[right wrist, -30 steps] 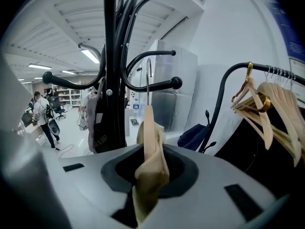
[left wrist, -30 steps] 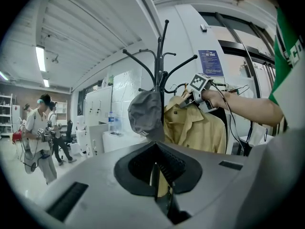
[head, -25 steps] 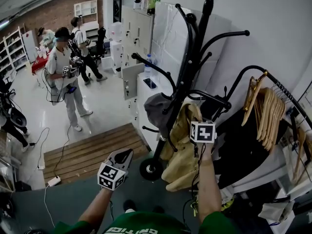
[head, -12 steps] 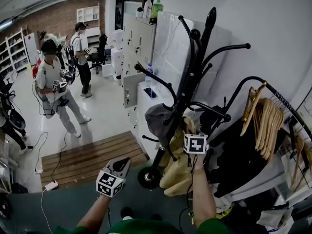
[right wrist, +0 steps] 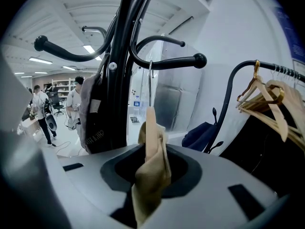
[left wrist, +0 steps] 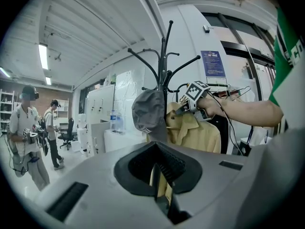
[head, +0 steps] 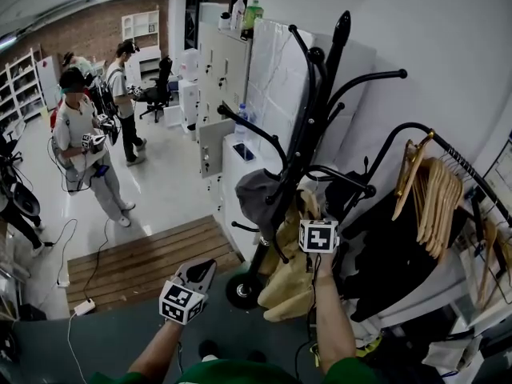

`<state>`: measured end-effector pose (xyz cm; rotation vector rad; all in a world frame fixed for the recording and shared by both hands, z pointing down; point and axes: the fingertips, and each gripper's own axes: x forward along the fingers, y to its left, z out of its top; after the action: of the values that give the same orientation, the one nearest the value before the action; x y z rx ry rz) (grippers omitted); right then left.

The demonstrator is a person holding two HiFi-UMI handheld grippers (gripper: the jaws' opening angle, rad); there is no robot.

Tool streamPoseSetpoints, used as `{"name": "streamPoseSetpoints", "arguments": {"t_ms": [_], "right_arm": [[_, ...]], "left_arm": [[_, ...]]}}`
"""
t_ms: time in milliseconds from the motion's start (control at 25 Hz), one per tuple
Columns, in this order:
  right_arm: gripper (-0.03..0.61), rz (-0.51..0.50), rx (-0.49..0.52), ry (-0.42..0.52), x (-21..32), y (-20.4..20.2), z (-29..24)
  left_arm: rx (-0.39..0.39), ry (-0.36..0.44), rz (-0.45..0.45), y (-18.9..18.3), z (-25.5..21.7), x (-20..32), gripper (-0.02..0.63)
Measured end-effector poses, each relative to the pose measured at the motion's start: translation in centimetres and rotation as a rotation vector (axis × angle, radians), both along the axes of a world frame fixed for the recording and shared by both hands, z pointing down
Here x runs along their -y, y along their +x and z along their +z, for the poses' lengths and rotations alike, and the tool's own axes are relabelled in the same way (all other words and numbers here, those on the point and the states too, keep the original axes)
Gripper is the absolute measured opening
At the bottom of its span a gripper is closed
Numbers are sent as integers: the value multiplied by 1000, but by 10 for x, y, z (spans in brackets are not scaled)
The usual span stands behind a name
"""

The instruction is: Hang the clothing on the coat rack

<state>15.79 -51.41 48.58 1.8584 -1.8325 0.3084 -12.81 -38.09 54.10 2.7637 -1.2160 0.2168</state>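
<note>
Head view, looking steeply down on the tall black coat rack (head: 308,134): glossy metal pole, curved tubular arms ending in round knobs, heavy round base. Draped below its lower arms, the tan shirt (head: 292,282), soft matte cloth, collared, hanging in loose folds against the pole. Up and to the left of it in this view, a grey cap (head: 254,186), domed and dull-surfaced, hung over another arm. Off to the right, a row of pale wooden hangers (head: 436,194) on a separate bent black rail, well apart from the job. Seen along the right gripper (right wrist: 151,149), a bunched fold of the shirt's collar between the jaws, the jaws just now opening a little, cloth pressed between them all the same. Above that fold, a thin wire hanger hook (right wrist: 150,80) rising to a knob-tipped arm (right wrist: 164,61) and seemingly looped over it. Left gripper (head: 202,269) held low and back from the rack, jaws together on nothing. Judged as the release step: garment apparently already borne by the rack, grip on the point of letting go. Next, widen the right jaws fully, check the seat of the hook in the arm's curve, then draw straight back to avoid snagging cloth and tugging the thin hook off the smooth tube.
</note>
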Motion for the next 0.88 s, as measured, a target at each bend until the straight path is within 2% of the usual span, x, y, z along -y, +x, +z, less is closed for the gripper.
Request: {"name": "streamPoseSetpoints", "arguments": {"t_ms": [360, 880], "right_arm": [[183, -49, 17, 8, -4, -4, -2], [242, -64, 20, 34, -19, -8, -16]], "left_arm": [[-3, 2, 0, -1, -1, -4, 5], [-2, 19, 3, -5, -9, -11, 5]]}}
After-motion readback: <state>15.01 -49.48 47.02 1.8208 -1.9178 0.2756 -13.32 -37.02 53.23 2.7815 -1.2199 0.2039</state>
